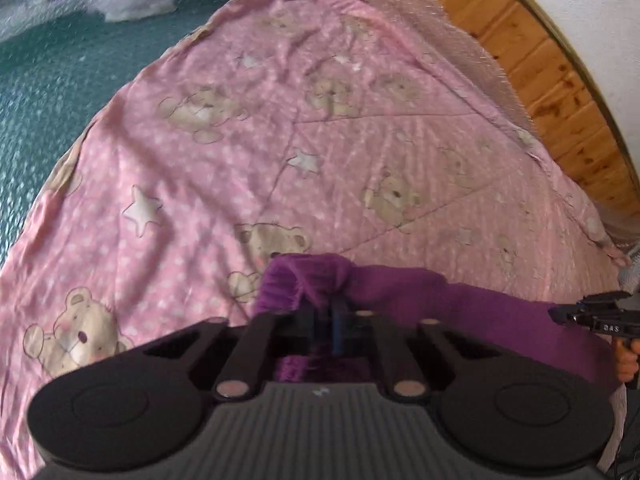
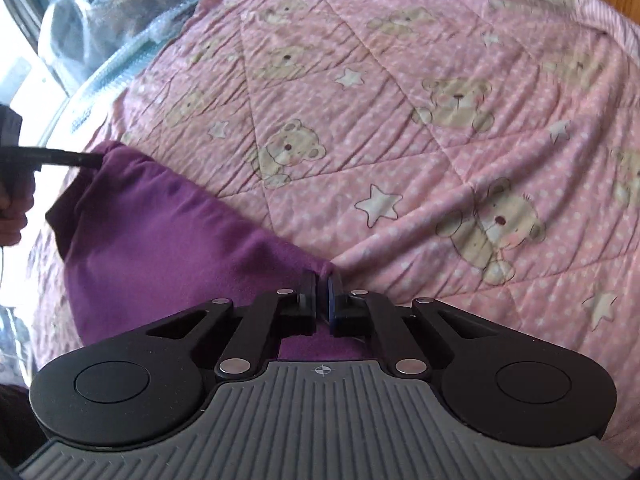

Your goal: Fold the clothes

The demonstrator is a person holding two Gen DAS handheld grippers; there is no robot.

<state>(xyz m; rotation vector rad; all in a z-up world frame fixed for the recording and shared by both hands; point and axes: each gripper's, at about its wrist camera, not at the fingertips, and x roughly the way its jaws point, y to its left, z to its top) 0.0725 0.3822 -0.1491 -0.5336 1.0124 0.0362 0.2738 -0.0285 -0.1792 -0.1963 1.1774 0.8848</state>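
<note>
Purple garment (image 2: 160, 248) stretched between both claws, low over a pink quilt (image 2: 400, 120) printed with teddy bears and stars.

Right wrist view: right claw (image 2: 323, 280) at bottom centre, jaws pinched together on the garment's near corner, fabric bunched at the tips. Left claw (image 2: 98, 159) entering from the left edge at mid height, tips clamped on the far corner, cloth pulled up into a peak there. Part of a hand (image 2: 14, 216) on its handle at the left edge. Garment spanning lower left of frame, sagging between the two grips, lower part touching the quilt.

Left wrist view: left claw (image 1: 320, 310) at bottom centre, closed on a ribbed, gathered edge of the purple garment (image 1: 460, 312); tips mostly buried in fabric. Garment running from centre to the right edge, where the right claw (image 1: 554, 314) sits, closed on the cloth. Frame motion-blurred.

Surroundings: teal textured surface (image 1: 48, 92) at upper left with some pale crumpled material (image 1: 128, 0); wooden boards (image 1: 560, 92) at upper right beyond the quilt edge. Clear plastic sheeting (image 2: 88, 28) at upper left of the right wrist view.
</note>
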